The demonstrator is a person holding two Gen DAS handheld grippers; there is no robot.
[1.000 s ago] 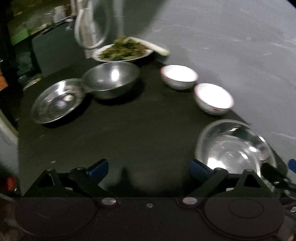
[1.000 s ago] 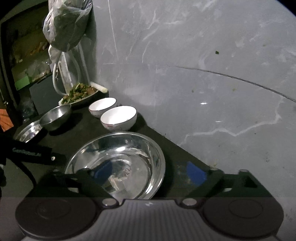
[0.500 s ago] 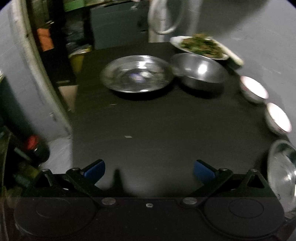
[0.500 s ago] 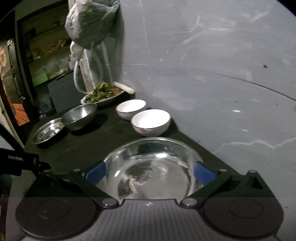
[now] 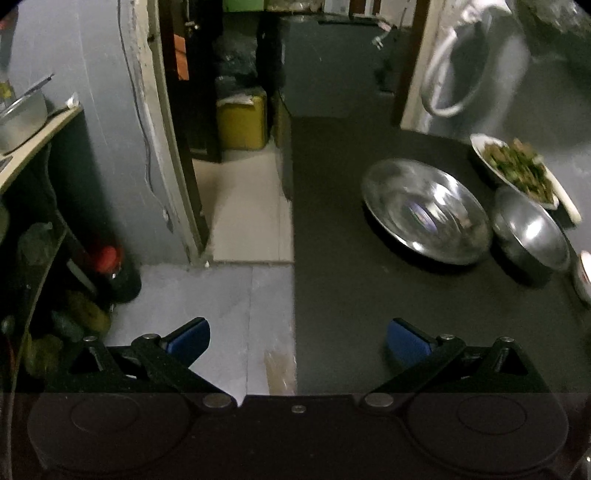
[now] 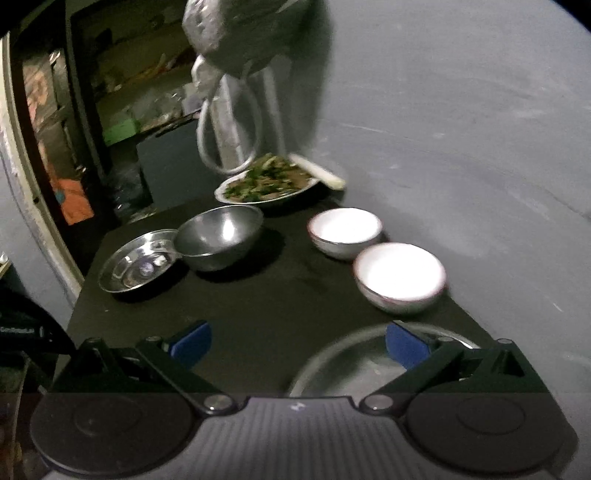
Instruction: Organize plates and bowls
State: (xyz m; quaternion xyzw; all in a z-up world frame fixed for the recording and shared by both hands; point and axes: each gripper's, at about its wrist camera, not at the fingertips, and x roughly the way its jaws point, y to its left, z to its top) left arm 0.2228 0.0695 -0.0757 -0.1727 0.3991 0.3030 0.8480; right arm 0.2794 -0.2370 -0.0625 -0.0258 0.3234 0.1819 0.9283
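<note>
On the black table [image 6: 258, 295] stand a shallow steel plate [image 6: 138, 266] [image 5: 424, 210], a deep steel bowl [image 6: 218, 236] [image 5: 530, 230] touching it, two white bowls [image 6: 345, 230] [image 6: 400, 275] by the wall, and a large steel basin [image 6: 351, 365] at the near right. My right gripper [image 6: 299, 341] is open, its right pad over the basin's rim, nothing between its fingers. My left gripper [image 5: 299, 338] is open and empty, hanging over the table's left edge [image 5: 293, 258], well short of the steel plate.
A white plate of cooked greens [image 6: 267, 181] [image 5: 517, 166] sits at the table's far end under a hanging plastic bag [image 6: 240, 33] and a white hose loop [image 5: 443, 74]. Left of the table are grey floor [image 5: 221, 291], a yellow canister [image 5: 242, 123], bottles [image 5: 107, 258] and a doorway.
The left gripper has swung left, from over the table's middle to its left edge, so floor and doorway show. The right gripper has shifted left and back, with the basin now under its right finger.
</note>
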